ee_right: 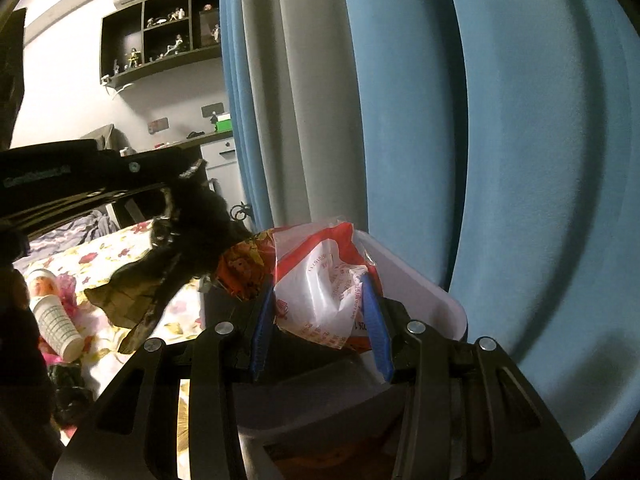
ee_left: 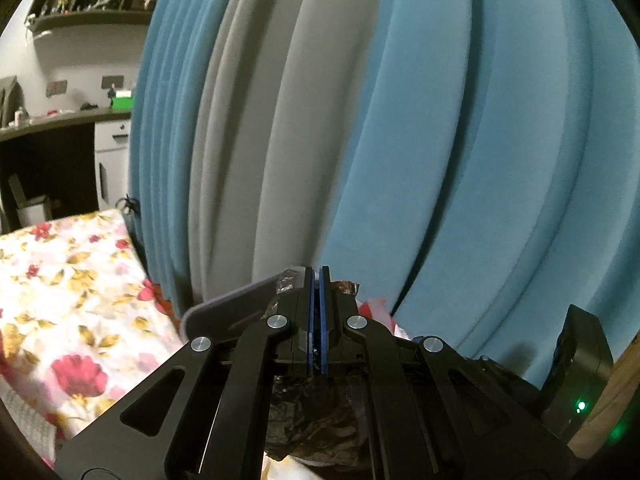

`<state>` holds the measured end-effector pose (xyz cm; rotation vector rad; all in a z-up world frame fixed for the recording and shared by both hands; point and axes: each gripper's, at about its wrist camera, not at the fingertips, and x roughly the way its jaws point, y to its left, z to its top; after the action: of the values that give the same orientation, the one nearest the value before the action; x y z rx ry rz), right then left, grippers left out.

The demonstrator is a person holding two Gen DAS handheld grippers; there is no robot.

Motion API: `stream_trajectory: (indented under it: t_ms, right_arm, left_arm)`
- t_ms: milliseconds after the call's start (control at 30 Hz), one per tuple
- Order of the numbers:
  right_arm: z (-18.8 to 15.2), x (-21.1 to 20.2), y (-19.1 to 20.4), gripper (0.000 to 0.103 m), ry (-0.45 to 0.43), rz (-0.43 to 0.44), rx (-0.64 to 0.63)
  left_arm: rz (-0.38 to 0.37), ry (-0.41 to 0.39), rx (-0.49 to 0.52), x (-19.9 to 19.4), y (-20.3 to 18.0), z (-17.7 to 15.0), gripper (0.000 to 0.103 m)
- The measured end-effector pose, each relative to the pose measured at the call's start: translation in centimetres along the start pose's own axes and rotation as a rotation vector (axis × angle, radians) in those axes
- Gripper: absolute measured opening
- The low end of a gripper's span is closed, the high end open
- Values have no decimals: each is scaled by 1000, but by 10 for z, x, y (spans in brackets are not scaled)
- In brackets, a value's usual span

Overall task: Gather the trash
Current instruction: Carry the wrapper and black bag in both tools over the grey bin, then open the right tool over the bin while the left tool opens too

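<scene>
My left gripper (ee_left: 319,276) is shut on a dark crinkled foil wrapper (ee_left: 312,420) that hangs below its blue pads. In the right wrist view the same wrapper (ee_right: 160,280) dangles from the left gripper (ee_right: 176,184) over the flowered bed, beside a grey bin (ee_right: 416,280). My right gripper (ee_right: 320,292) is shut on a red and white plastic wrapper (ee_right: 320,280), held over the bin's opening. An orange printed wrapper (ee_right: 244,264) sits in the bin behind it. The bin's rim (ee_left: 224,308) shows in the left wrist view.
A bed with a flowered sheet (ee_left: 72,300) lies to the left. On it lie a white paper cup (ee_right: 54,316), pink scraps (ee_right: 66,288) and dark wrappers (ee_right: 68,392). A blue and grey padded headboard (ee_left: 400,140) rises close ahead. A desk and shelves stand far left.
</scene>
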<state>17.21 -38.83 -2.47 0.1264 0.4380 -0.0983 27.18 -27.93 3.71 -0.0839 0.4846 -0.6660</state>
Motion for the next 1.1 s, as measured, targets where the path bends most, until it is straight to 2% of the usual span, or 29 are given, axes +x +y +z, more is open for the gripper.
stream_trajectory:
  t_ms: [200, 533, 600, 667, 733, 767, 800, 867, 1100]
  right_arm:
    - [2, 12, -4, 43, 27, -2, 13]
    - [8, 33, -5, 46, 69, -5, 19]
    - [9, 35, -4, 48, 71, -4, 12]
    - [11, 38, -6, 56, 74, 2, 8]
    - [10, 40, -7, 63, 83, 13, 12]
    - [9, 40, -9, 66, 86, 10, 14]
    - [9, 39, -10, 67, 82, 3, 16]
    - [7, 37, -12, 69, 80, -5, 17]
    - [5, 26, -17, 74, 75, -37, 40]
  left_arm:
    - [3, 45, -1, 31, 3, -7, 1]
    - [10, 90, -11, 51, 4, -14, 1]
    - [17, 96, -9, 53, 3, -14, 1]
    - [18, 109, -11, 58, 4, -15, 4]
    - [43, 114, -9, 59, 5, -15, 19]
    - [58, 106, -10, 58, 6, -15, 36]
    - [83, 87, -14, 54, 8, -16, 58]
    - [121, 44, -21, 45, 11, -16, 77]
    - [200, -8, -43, 16, 19, -17, 88]
